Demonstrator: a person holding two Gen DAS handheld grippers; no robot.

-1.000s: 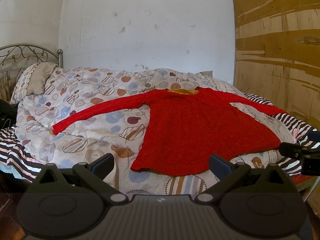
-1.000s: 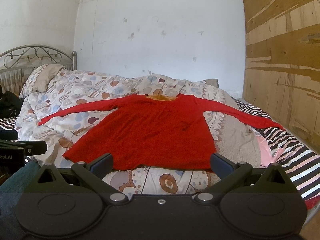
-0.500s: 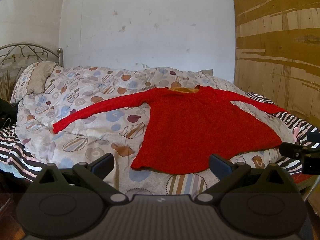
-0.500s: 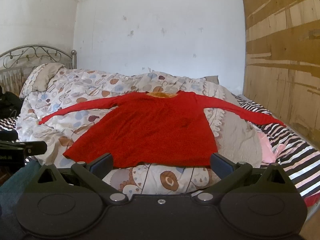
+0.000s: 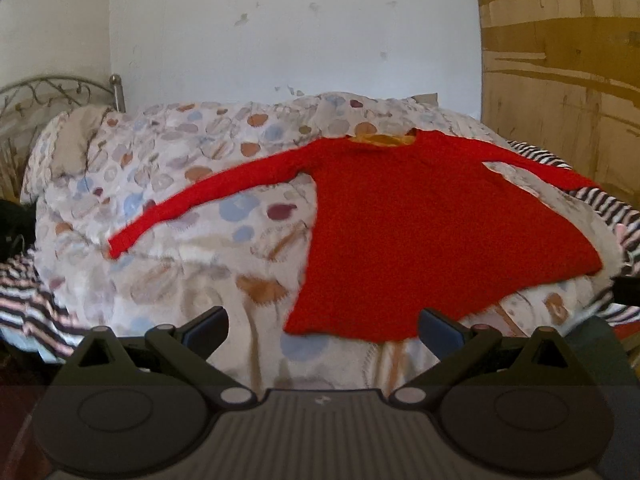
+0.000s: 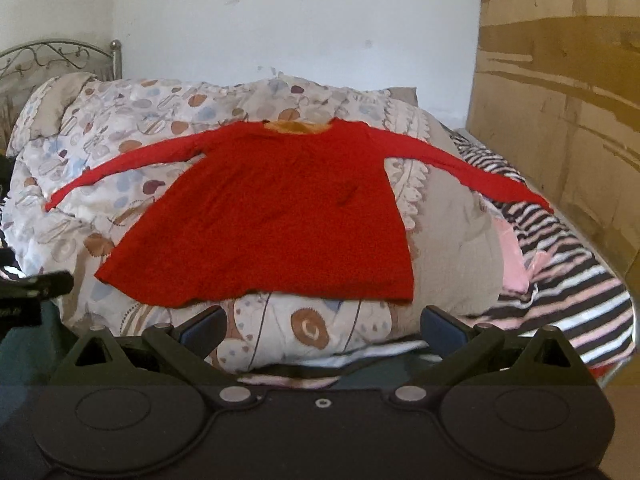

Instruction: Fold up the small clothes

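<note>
A red long-sleeved top point(image 5: 420, 232) point(image 6: 276, 216) lies flat on a patterned duvet point(image 5: 168, 216) point(image 6: 132, 120), both sleeves spread out sideways and an orange lining showing at the neck. My left gripper point(image 5: 322, 330) stands open just short of the hem's left part, nothing between its fingers. My right gripper point(image 6: 322, 326) is open too, a little in front of the hem, facing the top's middle. Neither touches the cloth. The left gripper's tip shows at the left edge of the right wrist view.
The duvet covers a bed with a metal headboard point(image 5: 52, 92) and a pillow point(image 6: 48, 104) at the left. A black-and-white striped sheet point(image 6: 560, 248) and pink cloth point(image 6: 516, 260) lie at the right, beside a wooden board wall point(image 6: 560, 80). White wall behind.
Both grippers have moved closer to the bed, so the red top looks larger. The left view has shifted a little rightward. The top has not moved.
</note>
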